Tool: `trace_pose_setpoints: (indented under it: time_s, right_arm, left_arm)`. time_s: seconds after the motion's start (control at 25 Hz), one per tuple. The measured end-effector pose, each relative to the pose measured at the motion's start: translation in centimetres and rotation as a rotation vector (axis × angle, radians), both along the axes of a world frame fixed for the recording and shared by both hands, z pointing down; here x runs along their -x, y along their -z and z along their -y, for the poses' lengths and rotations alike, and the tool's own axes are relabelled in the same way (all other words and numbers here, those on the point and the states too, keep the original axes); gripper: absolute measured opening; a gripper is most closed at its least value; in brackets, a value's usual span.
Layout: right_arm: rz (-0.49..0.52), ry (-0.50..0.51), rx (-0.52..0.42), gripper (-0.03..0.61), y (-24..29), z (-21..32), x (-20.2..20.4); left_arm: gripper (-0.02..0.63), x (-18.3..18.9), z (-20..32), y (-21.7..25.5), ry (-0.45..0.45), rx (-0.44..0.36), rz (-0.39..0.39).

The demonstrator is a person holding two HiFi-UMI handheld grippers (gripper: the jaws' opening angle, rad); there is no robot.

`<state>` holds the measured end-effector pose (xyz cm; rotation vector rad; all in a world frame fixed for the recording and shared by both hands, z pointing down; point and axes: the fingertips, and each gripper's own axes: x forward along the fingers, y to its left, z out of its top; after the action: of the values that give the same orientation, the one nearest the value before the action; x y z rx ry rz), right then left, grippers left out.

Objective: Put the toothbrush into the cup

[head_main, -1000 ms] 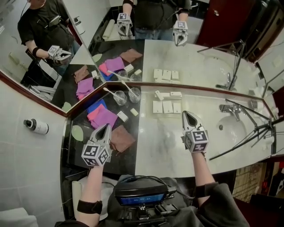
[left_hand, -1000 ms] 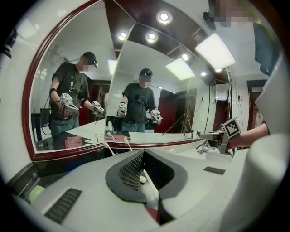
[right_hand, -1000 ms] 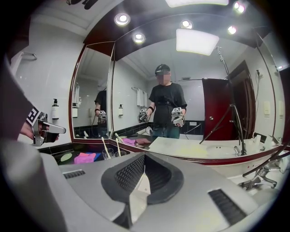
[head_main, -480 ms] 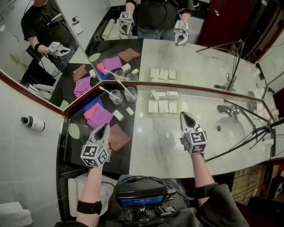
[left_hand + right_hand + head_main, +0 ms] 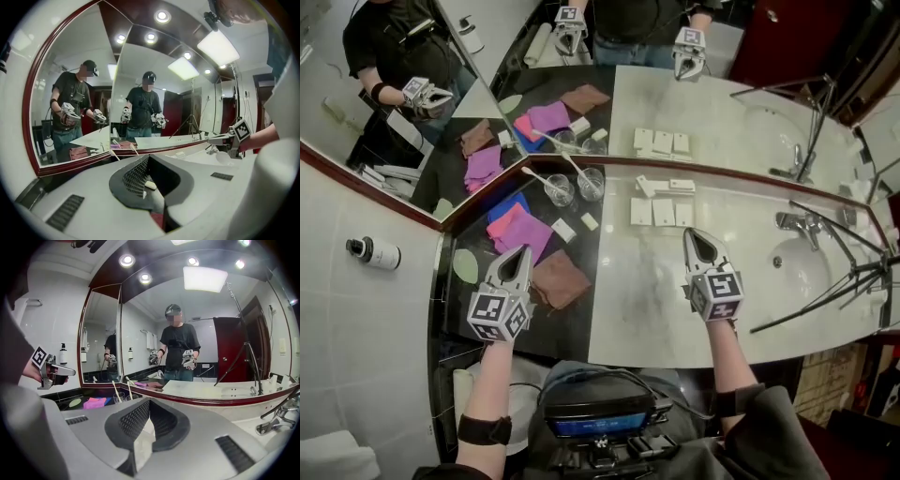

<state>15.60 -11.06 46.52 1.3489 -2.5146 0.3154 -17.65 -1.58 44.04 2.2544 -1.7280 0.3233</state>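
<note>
Two clear glass cups (image 5: 559, 190) (image 5: 591, 184) stand on the black counter near the mirror corner. A white toothbrush (image 5: 534, 175) (image 5: 574, 168) leans upright in each. The right gripper view shows them too, as cup (image 5: 119, 397) and toothbrush (image 5: 114, 389). My left gripper (image 5: 521, 255) hovers over the black counter by the brown cloth, short of the cups, shut and empty (image 5: 150, 180). My right gripper (image 5: 697, 237) hangs over the pale marble, to the right of the cups, shut with nothing in it (image 5: 148, 425).
Pink and blue cloths (image 5: 517, 230), a brown cloth (image 5: 559, 279) and a green oval pad (image 5: 465, 266) lie on the black counter. White sachets (image 5: 661, 214) sit on the marble. Faucet (image 5: 791, 225), sink (image 5: 802, 274) and tripod legs (image 5: 834, 281) are at right. The mirror runs along the back.
The head camera has shifted a little, so the scene sits lower and to the right. The right gripper drifted slightly left. Both grippers stay shut, and the left has not moved.
</note>
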Motion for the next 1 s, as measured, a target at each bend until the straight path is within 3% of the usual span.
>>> trace_pose_setpoints:
  time_s: [0.4, 0.76, 1.0]
  right_arm:
    - [-0.002, -0.067, 0.014, 0.020, -0.3, -0.7, 11.0]
    - [-0.025, 0.060, 0.004, 0.020, -0.2, -1.7, 18.6]
    - [-0.034, 0.068, 0.017, 0.020, -0.6, -2.8, 18.3]
  left_arm:
    - [0.000, 7.8, 2.3, -2.5, -0.120, 0.024, -0.042]
    - [0.003, 9.3, 4.7, -4.8, -0.143, 0.067, -0.055]
    - [0.157, 7.2, 8.9, -8.4, -0.128, 0.156, -0.145]
